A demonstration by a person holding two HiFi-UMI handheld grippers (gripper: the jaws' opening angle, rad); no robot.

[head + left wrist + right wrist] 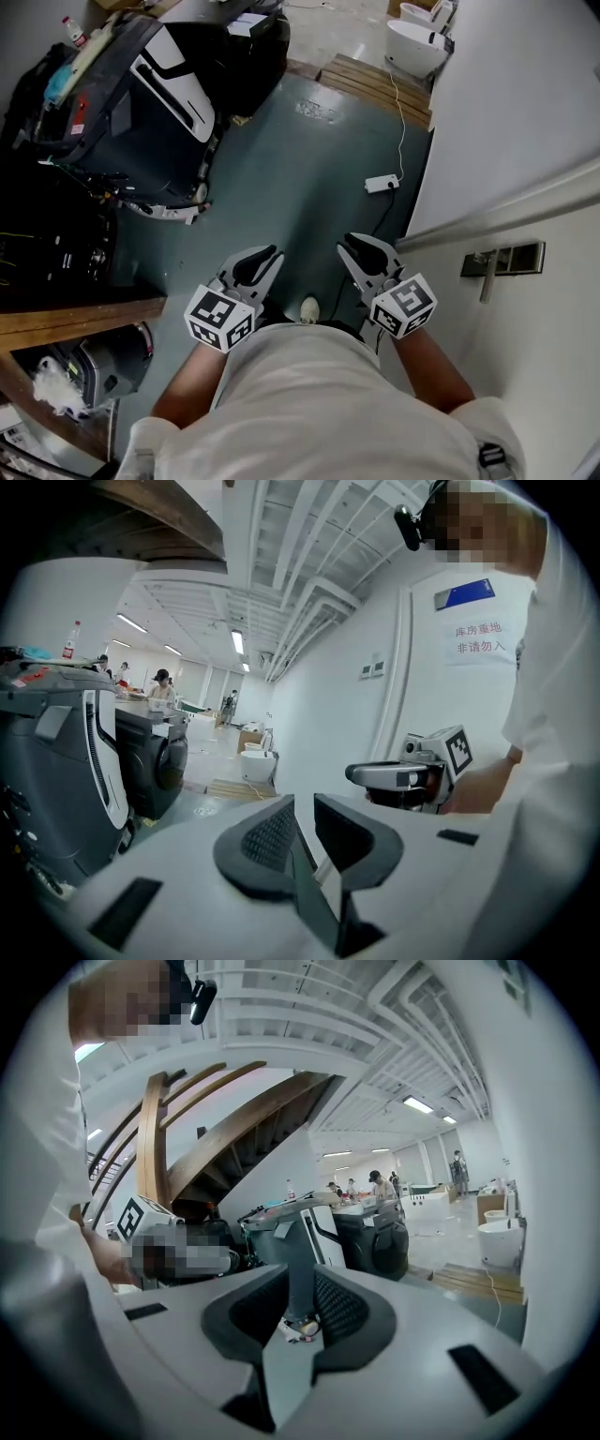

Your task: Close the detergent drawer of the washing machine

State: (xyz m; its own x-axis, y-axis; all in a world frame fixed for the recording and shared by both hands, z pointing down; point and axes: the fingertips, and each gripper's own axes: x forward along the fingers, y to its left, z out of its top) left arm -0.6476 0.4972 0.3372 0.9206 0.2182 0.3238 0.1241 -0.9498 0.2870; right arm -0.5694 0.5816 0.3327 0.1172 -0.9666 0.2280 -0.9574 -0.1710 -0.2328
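Both grippers are held close to my body, above the green floor (300, 159). The left gripper (270, 257) (302, 825) has its jaws drawn to a narrow slit with nothing between them. My right gripper (349, 247) (300, 1302) stands the same way, empty, and also shows in the left gripper view (389, 775). A black front-loading washing machine (161, 761) (382, 1237) stands well ahead, far from both grippers. Its top is at the far edge of the head view (246, 37). I cannot make out its detergent drawer in any view.
A large dark and white machine (159, 84) stands at the left, nearer than the washer. At the right is a white wall with a metal handle (502, 261). A power strip (382, 184), a wooden pallet (375, 82) and white basins (417, 42) lie ahead. A wooden edge (75, 314) is at lower left.
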